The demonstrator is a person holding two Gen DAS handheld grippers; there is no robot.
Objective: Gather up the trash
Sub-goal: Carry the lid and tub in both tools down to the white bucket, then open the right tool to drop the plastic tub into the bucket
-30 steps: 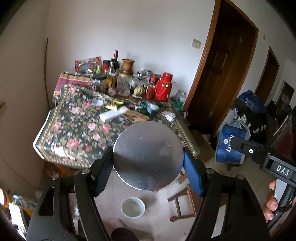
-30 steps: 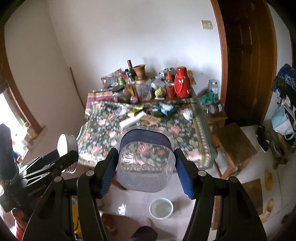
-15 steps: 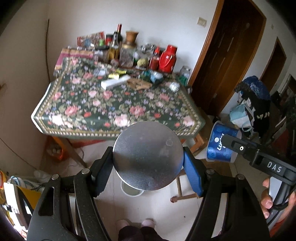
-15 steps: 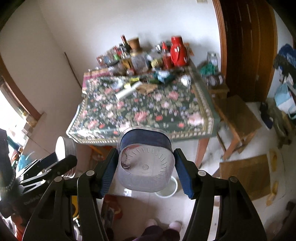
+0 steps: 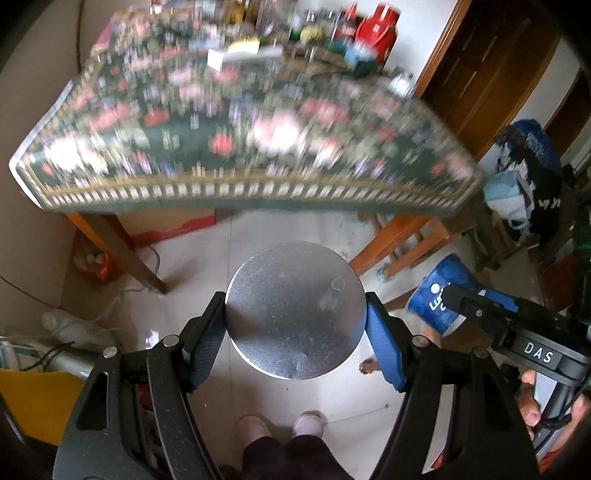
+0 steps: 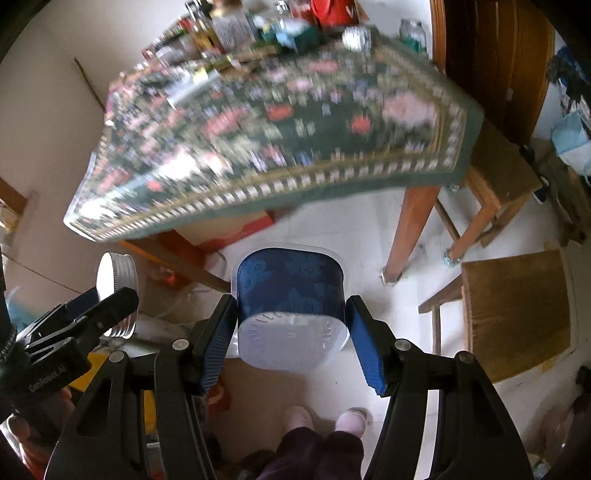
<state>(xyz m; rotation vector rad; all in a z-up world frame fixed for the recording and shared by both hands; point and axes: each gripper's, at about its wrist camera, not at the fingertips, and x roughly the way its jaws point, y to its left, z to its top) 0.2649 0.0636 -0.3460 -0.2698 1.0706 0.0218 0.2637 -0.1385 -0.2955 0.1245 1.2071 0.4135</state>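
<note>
My left gripper (image 5: 295, 314) is shut on a round silver metal lid (image 5: 293, 308), held above the pale floor in front of the table. The lid also shows in the right wrist view (image 6: 116, 295), at the left. My right gripper (image 6: 291, 314) is shut on a blue plastic cup (image 6: 290, 306) with a clear base, also held over the floor. The cup shows in the left wrist view (image 5: 434, 304), at the right. Both grippers point downward, short of the table edge.
A table with a floral cloth (image 5: 240, 147) carries bottles, a red thermos (image 5: 376, 29) and small clutter at its far side. Wooden stools (image 6: 513, 310) stand at the right. A person's feet (image 5: 280, 424) are below. A wooden door (image 5: 491, 66) is at the right.
Both grippers have tilted down toward the floor with the lid and cup still held. The table has shifted up in both views and is blurred. The white bowl on the floor is now hidden.
</note>
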